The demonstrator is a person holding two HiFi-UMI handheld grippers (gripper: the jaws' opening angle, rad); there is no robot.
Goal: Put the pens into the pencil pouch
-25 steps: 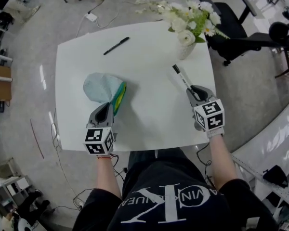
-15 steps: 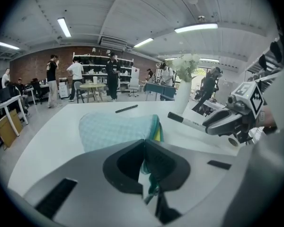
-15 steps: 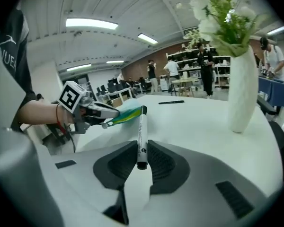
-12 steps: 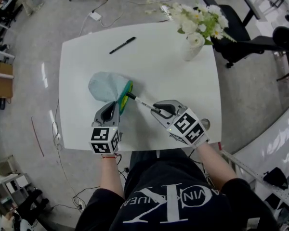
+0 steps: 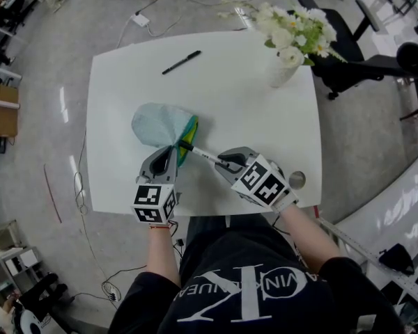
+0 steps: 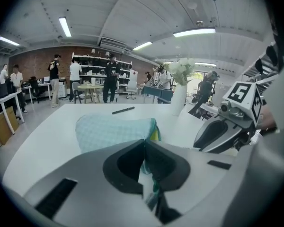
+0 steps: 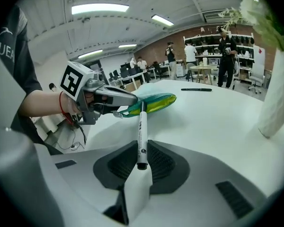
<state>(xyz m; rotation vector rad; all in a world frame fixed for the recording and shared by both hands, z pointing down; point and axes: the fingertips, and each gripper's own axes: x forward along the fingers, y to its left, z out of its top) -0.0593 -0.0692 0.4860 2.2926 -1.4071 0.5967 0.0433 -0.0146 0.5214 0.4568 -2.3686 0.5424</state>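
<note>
- On the white worktop (image 5: 265,117) there are two pens, one pouch and one vase of white flowers (image 5: 284,44), with two hand-held grippers over it.
- The left hand-held gripper (image 5: 170,149) has its jaws pressed together on the near edge of the light-blue pouch (image 5: 153,124).
- The right hand-held gripper (image 5: 221,162) pinches a white-barrelled pen (image 5: 199,152) by one end. The pen's far end is at the pouch's yellow-green mouth.
- The black pen (image 5: 181,62) lies near the far edge, well apart from both grippers.
- The print on the held pen's barrel is too small to read.

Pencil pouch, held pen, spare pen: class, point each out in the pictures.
pencil pouch (image 5: 153,125), head view, blue fabric side.
held pen (image 7: 142,131), right gripper view, white barrel.
spare pen (image 5: 181,62), head view, middle of barrel.
</note>
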